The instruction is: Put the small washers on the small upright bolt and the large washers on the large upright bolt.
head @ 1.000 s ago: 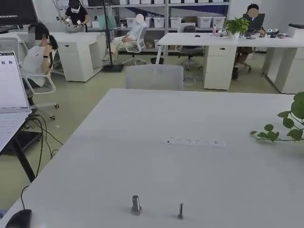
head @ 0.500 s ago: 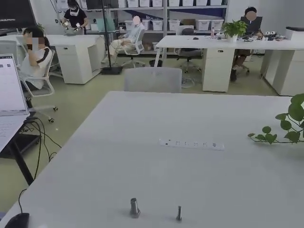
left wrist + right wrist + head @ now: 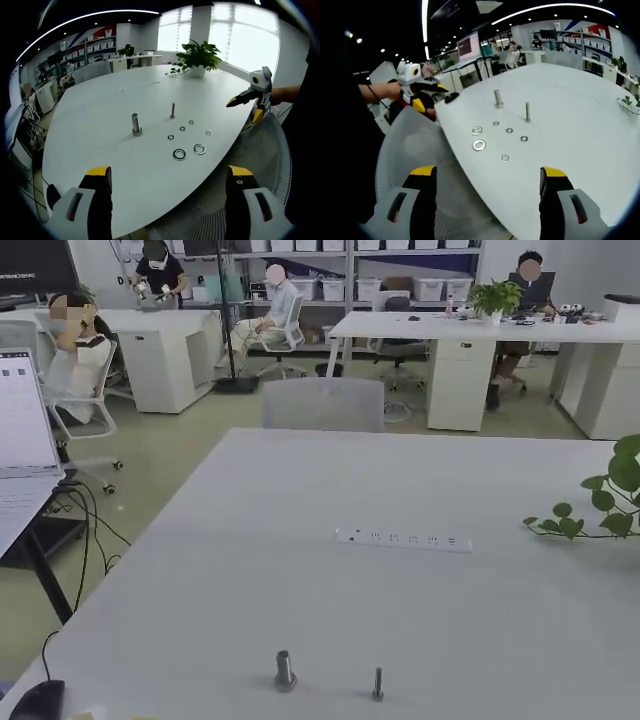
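On the white counter (image 3: 450,620), the thick steel upright bolt (image 3: 135,124) and the thin steel upright bolt (image 3: 172,110) stand side by side. Loose steel washers (image 3: 179,154) lie near them, well ahead of the left gripper (image 3: 169,175) and right gripper (image 3: 488,172), both with jaws wide apart and holding nothing.
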`<act>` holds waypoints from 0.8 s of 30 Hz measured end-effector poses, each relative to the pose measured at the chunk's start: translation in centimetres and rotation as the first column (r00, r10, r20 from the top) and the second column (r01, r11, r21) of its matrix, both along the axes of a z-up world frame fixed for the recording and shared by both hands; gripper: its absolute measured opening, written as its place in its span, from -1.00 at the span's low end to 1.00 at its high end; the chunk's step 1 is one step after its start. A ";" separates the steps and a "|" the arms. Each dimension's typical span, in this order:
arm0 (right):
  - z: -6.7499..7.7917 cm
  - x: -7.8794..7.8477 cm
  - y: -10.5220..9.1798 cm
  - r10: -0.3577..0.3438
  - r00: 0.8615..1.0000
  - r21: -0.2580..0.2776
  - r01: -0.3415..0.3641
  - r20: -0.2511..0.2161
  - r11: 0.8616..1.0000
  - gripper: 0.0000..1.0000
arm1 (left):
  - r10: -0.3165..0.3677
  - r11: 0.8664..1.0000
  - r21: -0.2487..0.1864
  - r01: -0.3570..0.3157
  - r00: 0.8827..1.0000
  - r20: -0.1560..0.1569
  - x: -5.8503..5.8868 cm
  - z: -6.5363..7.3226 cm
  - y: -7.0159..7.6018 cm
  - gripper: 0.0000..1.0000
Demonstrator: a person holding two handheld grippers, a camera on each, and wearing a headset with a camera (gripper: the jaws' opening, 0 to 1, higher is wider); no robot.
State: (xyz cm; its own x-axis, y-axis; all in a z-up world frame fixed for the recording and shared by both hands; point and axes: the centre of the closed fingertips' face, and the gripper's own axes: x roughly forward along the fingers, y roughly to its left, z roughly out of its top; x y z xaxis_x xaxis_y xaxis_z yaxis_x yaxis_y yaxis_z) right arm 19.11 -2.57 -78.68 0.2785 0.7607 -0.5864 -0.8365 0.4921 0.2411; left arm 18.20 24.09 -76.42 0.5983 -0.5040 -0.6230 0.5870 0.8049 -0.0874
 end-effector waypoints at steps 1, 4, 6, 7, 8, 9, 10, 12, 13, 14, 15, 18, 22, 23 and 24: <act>0.0 -0.1 0.2 0.004 1.000 0.000 -0.004 0.002 1.000 0.71 | 0.000 1.000 0.000 0.000 1.000 0.000 0.0 0.0 0.0 0.90; 0.1 -0.1 0.5 0.008 1.000 -0.016 -0.008 0.007 1.000 0.72 | -0.005 1.000 -0.022 0.005 1.000 0.004 0.1 0.2 -0.2 0.91; 0.3 0.0 0.8 -0.001 1.000 -0.008 0.001 -0.006 1.000 0.71 | -0.010 1.000 -0.023 0.010 1.000 -0.001 0.2 0.2 -0.2 0.90; 0.5 0.0 1.1 0.001 1.000 -0.005 -0.001 -0.006 1.000 0.71 | -0.016 1.000 -0.017 0.016 1.000 -0.001 0.2 0.2 -0.2 0.90; 0.6 0.0 1.3 0.005 1.000 -0.006 -0.005 -0.001 1.000 0.71 | -0.021 1.000 -0.014 0.021 1.000 0.004 0.4 0.3 -0.2 0.89; 0.6 0.0 1.5 0.010 1.000 -0.012 -0.010 0.001 1.000 0.71 | -0.024 1.000 -0.018 0.024 1.000 0.008 0.5 0.4 -0.2 0.88; 0.5 0.1 1.6 0.015 1.000 -0.022 -0.015 0.000 1.000 0.71 | -0.025 0.999 -0.026 0.025 1.000 0.011 0.6 0.5 -0.3 0.88; 0.7 0.3 2.0 0.018 1.000 -0.034 -0.017 0.007 0.999 0.72 | -0.017 0.999 -0.040 0.017 1.000 0.012 0.9 0.6 -0.3 0.90; 0.8 0.4 2.3 0.014 1.000 -0.031 -0.014 0.009 0.999 0.72 | -0.009 0.999 -0.054 0.010 1.000 0.017 1.2 0.9 -0.3 0.91; 0.9 0.6 2.5 0.011 1.000 -0.028 -0.011 0.006 1.000 0.72 | -0.011 0.999 -0.053 0.013 1.000 0.028 1.4 1.1 -0.3 0.90; 1.1 0.6 2.7 0.008 1.000 -0.028 -0.008 0.004 1.000 0.72 | -0.022 0.999 -0.041 0.023 0.999 0.038 1.5 1.2 -0.2 0.89; 1.3 0.9 3.7 0.007 1.000 -0.041 -0.007 0.002 0.999 0.72 | -0.046 0.999 -0.002 0.046 0.998 0.034 1.5 0.9 0.2 0.90; 1.2 1.5 4.2 0.004 1.000 -0.065 -0.003 0.003 0.998 0.71 | -0.060 0.998 -0.023 0.060 0.998 0.019 1.4 0.4 0.8 0.90; 1.0 1.7 4.2 0.000 1.000 -0.080 0.000 0.003 0.997 0.72 | -0.061 0.998 -0.029 0.061 0.998 0.017 1.3 0.3 0.9 0.89; 0.9 1.9 4.2 0.003 1.000 -0.093 -0.003 0.005 0.996 0.72 | -0.063 0.997 -0.041 0.063 0.998 0.014 1.3 0.2 1.0 0.88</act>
State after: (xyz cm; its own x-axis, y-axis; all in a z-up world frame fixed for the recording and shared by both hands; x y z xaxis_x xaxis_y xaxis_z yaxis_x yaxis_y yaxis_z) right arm 20.96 1.66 -77.78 0.2794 0.7038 -0.6531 -0.8392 0.5095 0.1900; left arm 19.50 25.06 -76.18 0.5720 -0.5662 -0.5935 0.6378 0.7620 -0.1122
